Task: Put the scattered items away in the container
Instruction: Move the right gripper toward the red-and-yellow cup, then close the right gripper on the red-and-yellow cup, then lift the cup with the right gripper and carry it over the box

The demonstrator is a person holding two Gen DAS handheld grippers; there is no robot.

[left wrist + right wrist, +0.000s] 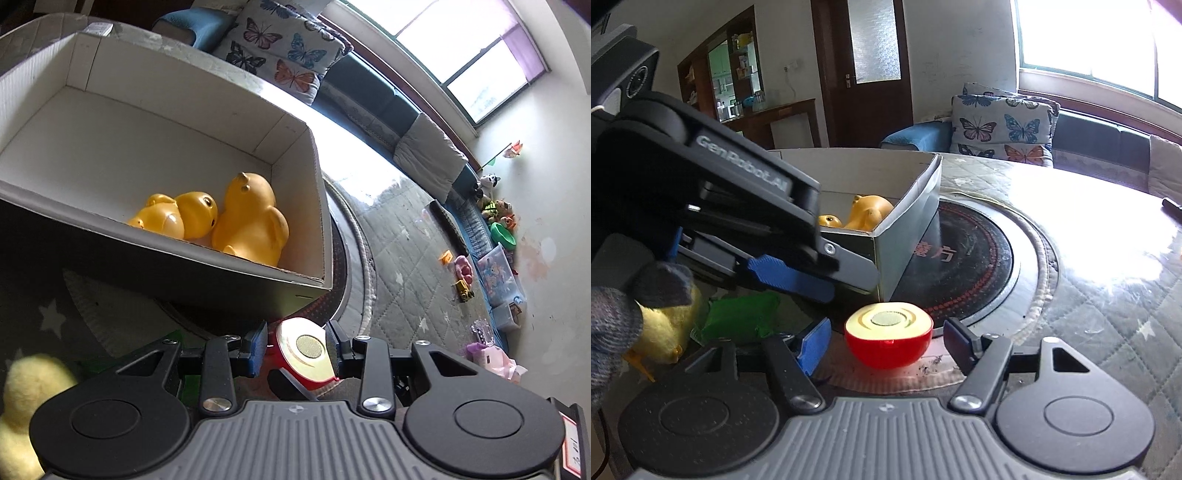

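A red apple half (888,334) lies cut face up on the table, in front of the box corner. My right gripper (886,338) is open and straddles it, with a gap on each side between the pads and the fruit. My left gripper (834,280) hovers above and to the left of the apple, open with nothing between its fingers. In the left wrist view the apple half (308,350) shows through the gap of the left gripper (295,345). The cardboard box (310,155) holds yellow rubber ducks (247,221).
A fluffy yellow chick (665,332) and a green packet (738,317) lie left of the apple, beside a gloved hand (613,325). A round black hotplate (971,258) sits under the box corner. Butterfly cushions (1001,125) lie beyond the table.
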